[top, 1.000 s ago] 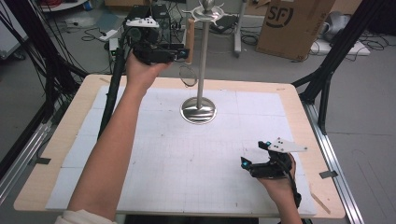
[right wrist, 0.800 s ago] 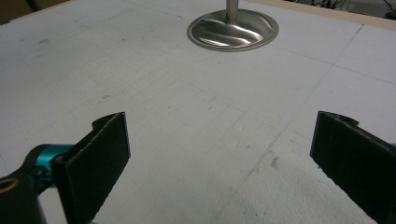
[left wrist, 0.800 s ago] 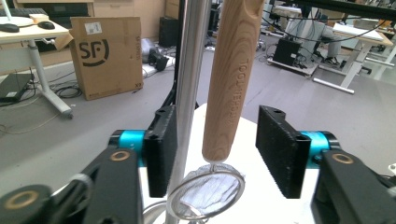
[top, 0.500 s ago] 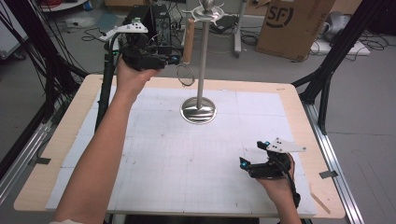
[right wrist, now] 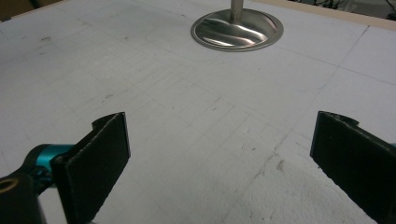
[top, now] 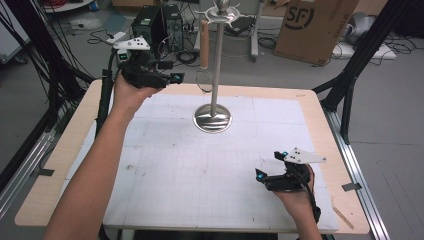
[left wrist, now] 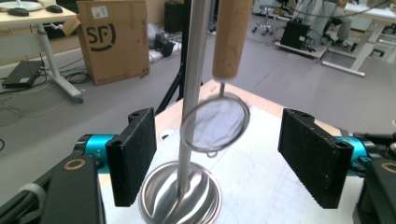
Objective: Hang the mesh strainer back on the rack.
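a: grippers first. left gripper (top: pixel 172 78) sits upper left of the high view, raised at the far edge of the table (top: pixel 60 155), cable trailing down from it. in the left gripper view (left wrist: pixel 217 158) its jaws stand wide apart with nothing between the pads touching them.

b: anything in that gap?

a: strainer (left wrist: pixel 215 122), seen through the gap but farther off, not gripped. small round wire-mesh sieve with a wooden handle (left wrist: pixel 232 37), hanging handle-up. it blurs slightly at the rim.

b: hanging from what?

a: stand (top: pixel 216 60), a metal pole on a round polished base (top: pixel 213 119), upper centre of the high view. the strainer (top: pixel 203 80) hangs just left of the pole, from the hooked top of the stand. exact hook cannot be told.

b: right gripper?

a: right gripper (top: pixel 262 176), lower right of the high view, held low over the white mat (top: pixel 200 175) with the hand (top: pixel 295 197) behind it. in the right gripper view (right wrist: pixel 219 163) the jaws are spread wide, empty, bare mat between them. the base (right wrist: pixel 236 29) shows at the top of that view, well apart.

b: surroundings?

a: cardboard box (top: pixel 312 27) on the floor, upper right, beyond the table. black frame legs at both sides.
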Tool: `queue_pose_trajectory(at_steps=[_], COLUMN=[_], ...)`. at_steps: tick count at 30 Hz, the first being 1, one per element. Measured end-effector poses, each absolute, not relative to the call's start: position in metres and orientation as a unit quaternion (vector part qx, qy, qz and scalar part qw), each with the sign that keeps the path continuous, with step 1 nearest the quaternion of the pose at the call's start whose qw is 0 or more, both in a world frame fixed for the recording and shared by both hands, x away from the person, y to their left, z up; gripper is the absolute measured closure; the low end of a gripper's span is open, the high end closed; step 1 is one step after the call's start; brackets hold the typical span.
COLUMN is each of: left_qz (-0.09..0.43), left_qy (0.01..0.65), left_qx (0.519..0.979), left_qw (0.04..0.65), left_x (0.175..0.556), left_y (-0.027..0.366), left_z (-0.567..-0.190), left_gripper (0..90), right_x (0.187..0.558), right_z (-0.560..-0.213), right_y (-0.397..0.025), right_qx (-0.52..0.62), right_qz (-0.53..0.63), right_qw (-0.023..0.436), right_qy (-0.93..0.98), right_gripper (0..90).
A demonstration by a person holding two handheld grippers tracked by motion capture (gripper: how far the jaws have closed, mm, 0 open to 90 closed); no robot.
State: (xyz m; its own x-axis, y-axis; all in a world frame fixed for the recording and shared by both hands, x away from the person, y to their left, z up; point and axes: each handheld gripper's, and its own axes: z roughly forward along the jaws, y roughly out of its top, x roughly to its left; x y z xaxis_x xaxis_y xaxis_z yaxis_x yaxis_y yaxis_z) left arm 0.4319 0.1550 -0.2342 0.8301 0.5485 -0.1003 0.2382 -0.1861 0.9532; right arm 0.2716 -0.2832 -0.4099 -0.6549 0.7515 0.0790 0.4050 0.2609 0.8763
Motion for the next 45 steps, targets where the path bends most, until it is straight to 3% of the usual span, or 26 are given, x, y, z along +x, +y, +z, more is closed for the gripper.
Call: queue_pose_trajectory(at_steps=[9,35,45], left_qz=[0.126,0.110,0.104], left_qy=[0.257,0.240,0.251], left_qx=[0.768,0.790,0.792], left_qw=[0.573,0.554,0.547], left_x=[0.424,0.391,0.383], left_y=[0.160,0.163,0.168], left_z=[-0.246,-0.284,-0.305], left_gripper=[20.3,14.3,7.6], right_x=[0.271,0.273,0.273], right_z=[-0.410,-0.412,-0.413], right_y=[-0.282,-0.281,-0.281], right_qx=[0.374,0.372,0.372], right_qz=[0.477,0.476,0.475], right_qw=[0.180,0.179,0.178], right_qy=[0.775,0.776,0.777], right_gripper=[3.6,3.6,3.6])
